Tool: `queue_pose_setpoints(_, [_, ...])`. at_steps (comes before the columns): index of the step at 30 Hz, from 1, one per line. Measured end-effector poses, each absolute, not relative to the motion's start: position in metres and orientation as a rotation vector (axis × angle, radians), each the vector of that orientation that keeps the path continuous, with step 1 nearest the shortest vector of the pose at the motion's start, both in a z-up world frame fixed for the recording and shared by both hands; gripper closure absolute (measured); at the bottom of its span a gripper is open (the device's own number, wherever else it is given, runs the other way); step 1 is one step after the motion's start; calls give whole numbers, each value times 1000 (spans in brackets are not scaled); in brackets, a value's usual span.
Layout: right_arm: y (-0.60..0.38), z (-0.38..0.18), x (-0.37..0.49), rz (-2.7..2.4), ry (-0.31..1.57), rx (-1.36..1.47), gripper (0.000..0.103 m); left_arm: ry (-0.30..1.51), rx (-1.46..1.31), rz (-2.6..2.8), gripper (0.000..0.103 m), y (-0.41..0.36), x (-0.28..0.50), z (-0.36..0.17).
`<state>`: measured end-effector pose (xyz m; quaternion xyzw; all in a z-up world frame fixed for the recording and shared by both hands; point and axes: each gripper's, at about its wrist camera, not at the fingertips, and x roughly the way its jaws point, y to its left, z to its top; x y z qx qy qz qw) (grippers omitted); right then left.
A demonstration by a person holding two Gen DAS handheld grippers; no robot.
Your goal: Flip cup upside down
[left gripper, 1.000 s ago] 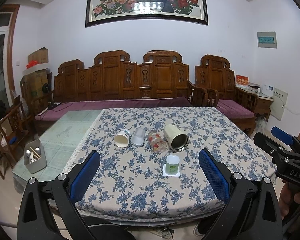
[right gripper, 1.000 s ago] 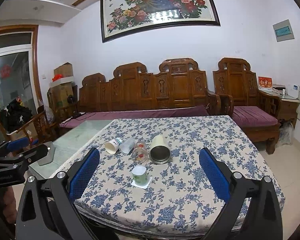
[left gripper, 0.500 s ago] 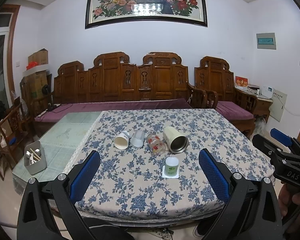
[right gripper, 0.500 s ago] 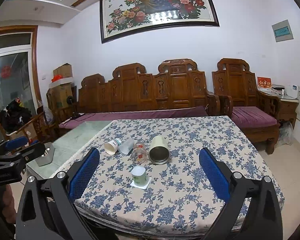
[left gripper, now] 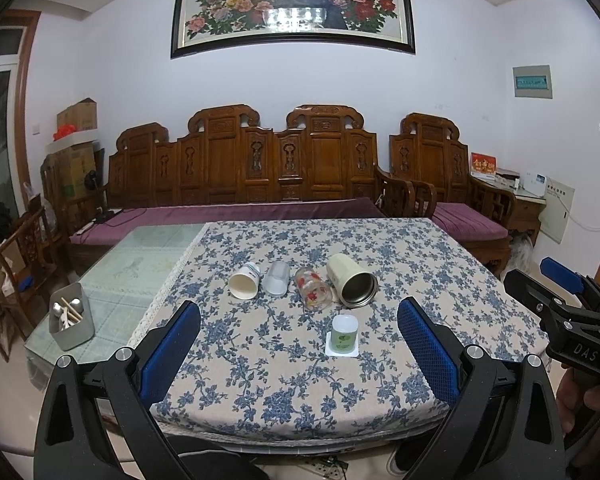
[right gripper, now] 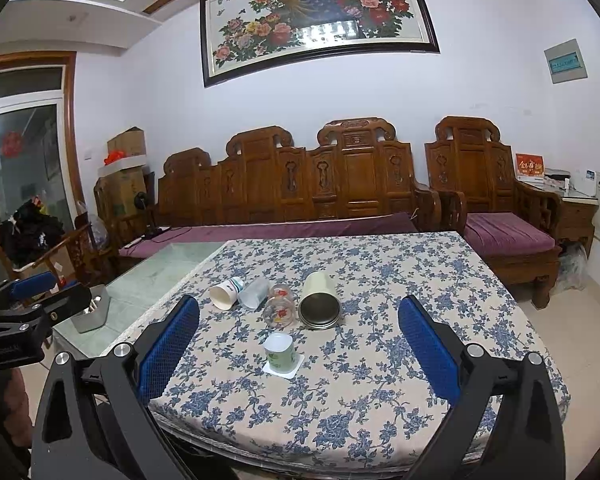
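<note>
A small green-and-white cup stands upright on a white coaster near the front of the floral tablecloth; it also shows in the right wrist view. My left gripper is open and empty, held back in front of the table edge. My right gripper is open and empty too, also short of the table. In the left wrist view the right gripper is at the far right.
Behind the cup lie a paper cup, a clear plastic cup, a flowered glass and a cream metal tumbler, all on their sides. A grey utensil box stands on the glass table at left. A wooden sofa runs behind.
Both grippers have drifted back slightly from the table; the cups look a little smaller and lower. Nothing on the table has moved.
</note>
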<state>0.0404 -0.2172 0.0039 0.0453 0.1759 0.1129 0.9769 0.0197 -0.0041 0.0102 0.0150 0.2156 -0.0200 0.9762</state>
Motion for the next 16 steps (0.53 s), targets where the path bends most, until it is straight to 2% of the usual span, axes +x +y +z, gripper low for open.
queue_pose_setpoints(16, [-217,4,40,228,353,91,3,434,29,-40,8,-3,20,11])
